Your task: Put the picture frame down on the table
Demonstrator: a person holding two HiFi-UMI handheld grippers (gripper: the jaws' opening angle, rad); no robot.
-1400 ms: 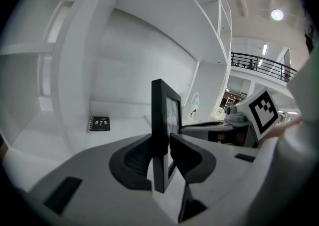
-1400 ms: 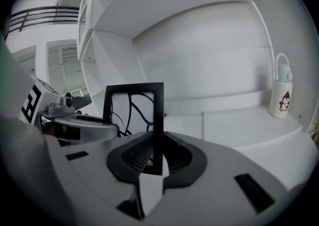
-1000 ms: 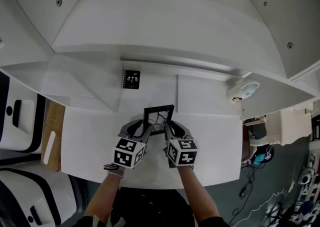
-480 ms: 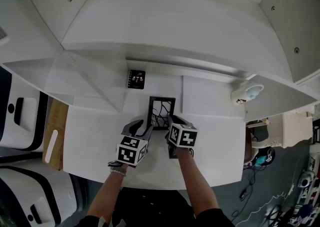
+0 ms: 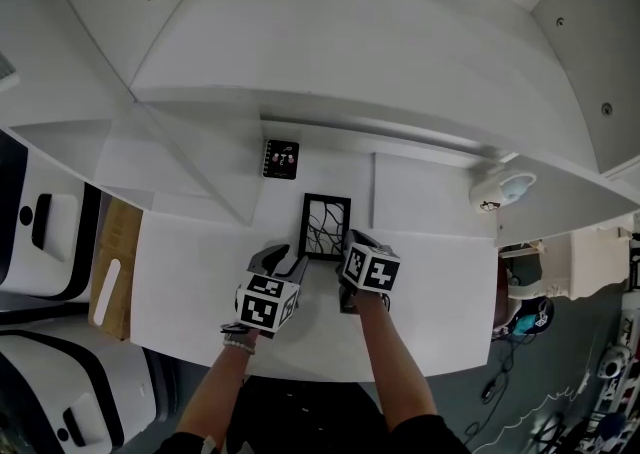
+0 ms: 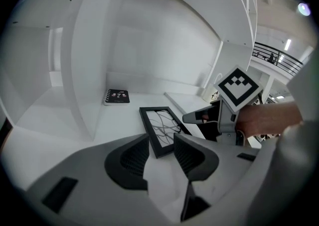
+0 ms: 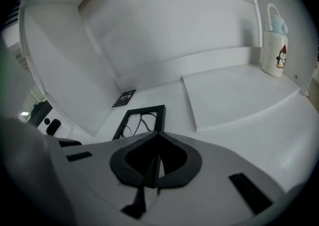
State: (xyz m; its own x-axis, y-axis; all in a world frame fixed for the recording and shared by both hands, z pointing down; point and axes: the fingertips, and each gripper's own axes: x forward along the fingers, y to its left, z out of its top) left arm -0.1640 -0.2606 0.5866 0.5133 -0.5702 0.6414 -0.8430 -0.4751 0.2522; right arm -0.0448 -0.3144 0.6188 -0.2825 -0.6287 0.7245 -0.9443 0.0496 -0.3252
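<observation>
The picture frame point(image 5: 326, 227) lies flat on the white table point(image 5: 430, 292), just ahead of both claws. The left gripper point(image 6: 160, 146) has its jaws apart, with the frame's near corner just beyond them. The right gripper point(image 7: 158, 135) has its jaws pressed together, tips by the frame's near edge. A small black notebook point(image 5: 281, 159) lies further back, and a penguin bottle point(image 7: 274, 46) stands off to the right.

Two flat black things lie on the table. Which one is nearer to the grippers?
The picture frame with the curved-line drawing: it lies just ahead of the left gripper and the right gripper. The small spiral notebook lies farther back.
</observation>
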